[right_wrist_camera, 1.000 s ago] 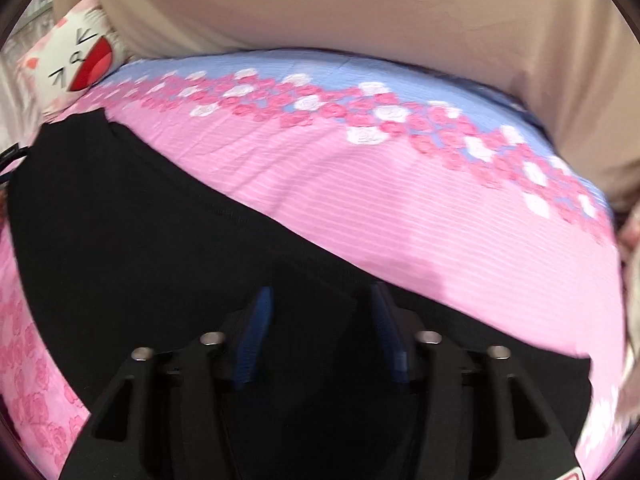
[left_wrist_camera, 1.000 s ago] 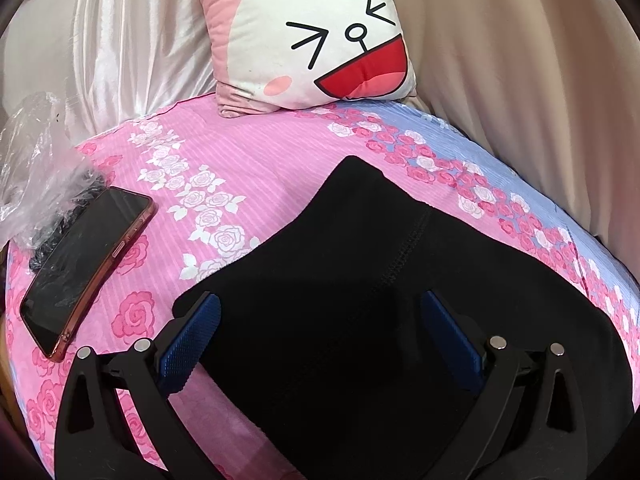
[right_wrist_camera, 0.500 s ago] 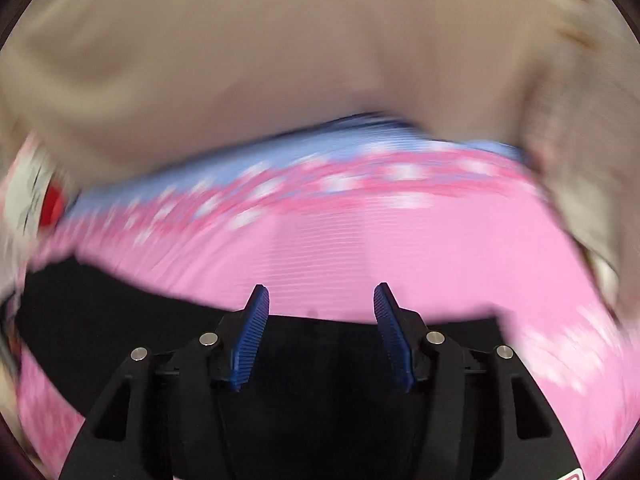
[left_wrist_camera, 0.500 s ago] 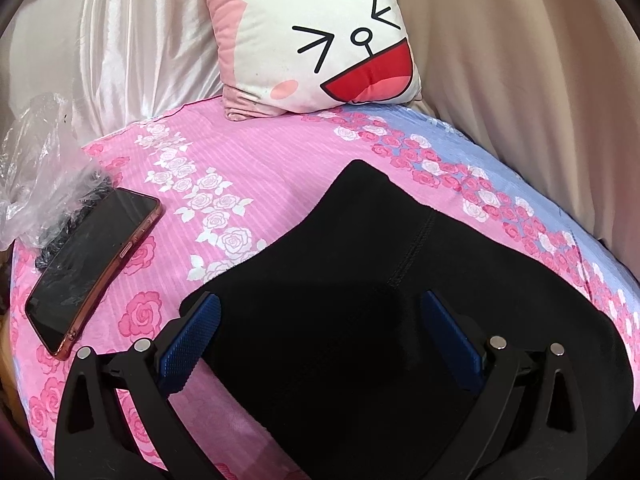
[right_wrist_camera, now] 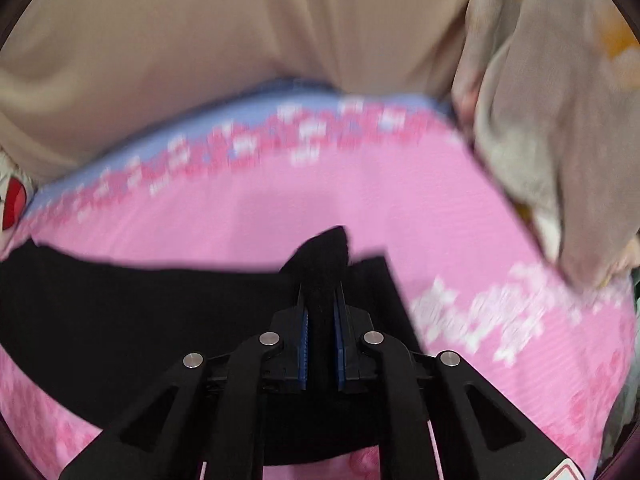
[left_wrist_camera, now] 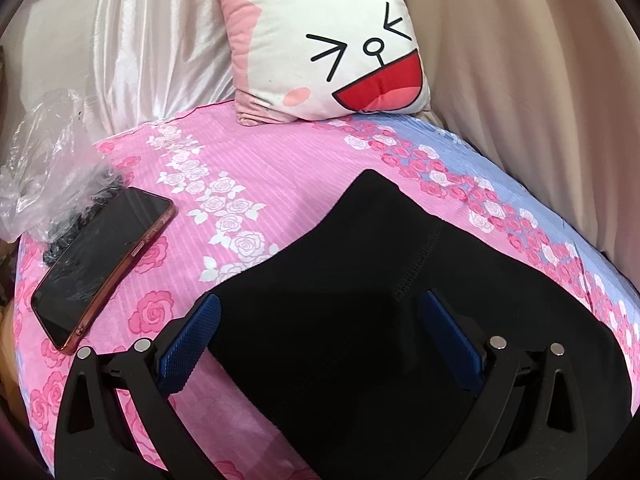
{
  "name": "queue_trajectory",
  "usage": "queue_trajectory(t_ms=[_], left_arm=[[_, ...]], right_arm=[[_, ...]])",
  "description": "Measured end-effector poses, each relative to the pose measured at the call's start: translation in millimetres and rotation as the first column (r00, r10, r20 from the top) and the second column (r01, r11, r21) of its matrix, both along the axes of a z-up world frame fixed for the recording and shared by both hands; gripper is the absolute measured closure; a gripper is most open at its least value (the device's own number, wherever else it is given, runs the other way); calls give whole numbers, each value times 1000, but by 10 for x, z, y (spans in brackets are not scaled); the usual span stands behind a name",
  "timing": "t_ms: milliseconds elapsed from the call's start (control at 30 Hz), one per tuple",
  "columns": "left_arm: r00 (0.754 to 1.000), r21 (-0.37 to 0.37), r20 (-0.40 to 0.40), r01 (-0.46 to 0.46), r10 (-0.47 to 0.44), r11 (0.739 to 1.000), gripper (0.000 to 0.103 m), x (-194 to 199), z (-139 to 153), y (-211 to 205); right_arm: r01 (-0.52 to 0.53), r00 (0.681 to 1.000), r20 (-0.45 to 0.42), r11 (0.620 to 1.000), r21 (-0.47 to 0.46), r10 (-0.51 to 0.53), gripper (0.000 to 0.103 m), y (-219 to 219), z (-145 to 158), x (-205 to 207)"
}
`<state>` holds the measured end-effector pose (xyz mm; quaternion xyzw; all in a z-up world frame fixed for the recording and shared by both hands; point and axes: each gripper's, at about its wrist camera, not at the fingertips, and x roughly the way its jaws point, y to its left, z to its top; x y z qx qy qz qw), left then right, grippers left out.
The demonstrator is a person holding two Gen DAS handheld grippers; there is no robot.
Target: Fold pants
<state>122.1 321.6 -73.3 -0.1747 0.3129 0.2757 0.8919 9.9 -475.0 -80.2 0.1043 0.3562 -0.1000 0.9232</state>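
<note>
Right gripper (right_wrist_camera: 320, 308): clamped hard on a pinch of black cloth, and look at that, a little peak of fabric pokes up past the blue pads (right_wrist_camera: 303, 332)!
Pants (left_wrist_camera: 400, 320): black, spread flat across the pink floral bedsheet (left_wrist_camera: 248, 184), running from the near left towards the right; in the right wrist view the pants (right_wrist_camera: 140, 312) stretch away to the left of the grip, with a folded edge just right of the pads.
Left gripper (left_wrist_camera: 324, 336): wide apart, nothing pinched, one blue finger (left_wrist_camera: 192, 340) over the sheet at the pants' left edge, the other finger (left_wrist_camera: 452, 344) over the black cloth; whether the tips touch the fabric, I can't tell.
Seam: a stitched line runs down the pants just far of the left gripper's right-hand finger.
Phone (left_wrist_camera: 100, 264): dark screen, reddish case, lying on the sheet well to the left of the pants.
Plastic bag (left_wrist_camera: 44, 168): crumpled and clear, at the far left, touching the phone's far end, something dark inside.
Cushion (left_wrist_camera: 324, 40): cartoon face, propped at the far edge of the bed, apart from the pants.
Beige drape (right_wrist_camera: 240, 40): fills the far side behind the bed.
Patterned cloth (right_wrist_camera: 540, 140): pale, hanging at the right edge, blurred.
</note>
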Motion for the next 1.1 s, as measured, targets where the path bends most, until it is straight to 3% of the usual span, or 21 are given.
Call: queue_trajectory(t_ms=[67, 133, 167, 200, 233, 267, 300, 367, 533, 633, 733, 800, 867, 933, 967, 1033, 1100], left_arm=[[1000, 0, 6, 1, -1, 1000, 5, -4, 5, -2], [1000, 5, 7, 6, -6, 1000, 5, -2, 11, -11], [1000, 6, 8, 9, -9, 1000, 5, -2, 13, -13], [1000, 7, 8, 9, -9, 1000, 5, -3, 14, -14], [1000, 6, 8, 5, -6, 1000, 5, -9, 12, -29], [1000, 5, 8, 6, -6, 1000, 5, -9, 11, -29], [1000, 5, 8, 6, -6, 1000, 5, -8, 11, -31], [1000, 4, 16, 8, -8, 1000, 5, -17, 21, -43], [998, 15, 63, 5, -6, 1000, 5, -120, 90, -106], [995, 24, 99, 21, -23, 1000, 5, -307, 180, -253], [998, -9, 60, 23, -22, 1000, 5, -439, 161, -266], [998, -46, 15, -62, 63, 997, 5, -565, 136, -100], [987, -159, -44, -157, 152, 975, 5, -706, 33, 208], [987, -273, -73, -160, 146, 949, 5, -778, -98, 432], [991, -298, -51, -137, 127, 945, 5, -809, -115, 490], [990, -239, -54, -139, 130, 961, 5, -802, -54, 466], [995, -241, -45, -92, 84, 966, 5, -660, -22, 435]], right_arm=[[16, 998, 56, 999, 37, -18, 94, -122, 135, -17], [34, 999, -6, 998, 49, -34, 90, -256, -57, 107], [34, 995, -97, 997, 69, -27, 85, -300, -292, 194], [40, 994, -108, 996, 77, -31, 78, -303, -421, 201], [44, 998, -55, 994, 101, -39, 73, -289, -414, 136], [55, 997, -63, 990, 127, -47, 68, -290, -406, 114], [80, 996, -58, 986, 147, -72, 52, -284, -378, 61], [125, 992, -15, 979, 163, -124, 39, -243, -279, -117], [207, 973, 53, 953, 223, -224, 38, -143, -210, -619], [223, 971, 24, 942, 251, -237, 35, -31, -267, -783], [235, 970, -9, 935, 266, -242, 35, 101, -359, -881], [254, 966, -14, 933, 255, -259, 35, 192, -392, -951], [251, 966, -10, 932, 263, -257, 34, 246, -394, -1022], [246, 968, -13, 934, 261, -251, 33, 293, -407, -1026], [247, 968, -21, 935, 254, -250, 33, 322, -429, -1006], [250, 968, -36, 932, 262, -249, 33, 338, -475, -954], [265, 964, -50, 921, 286, -262, 32, 346, -522, -902]])
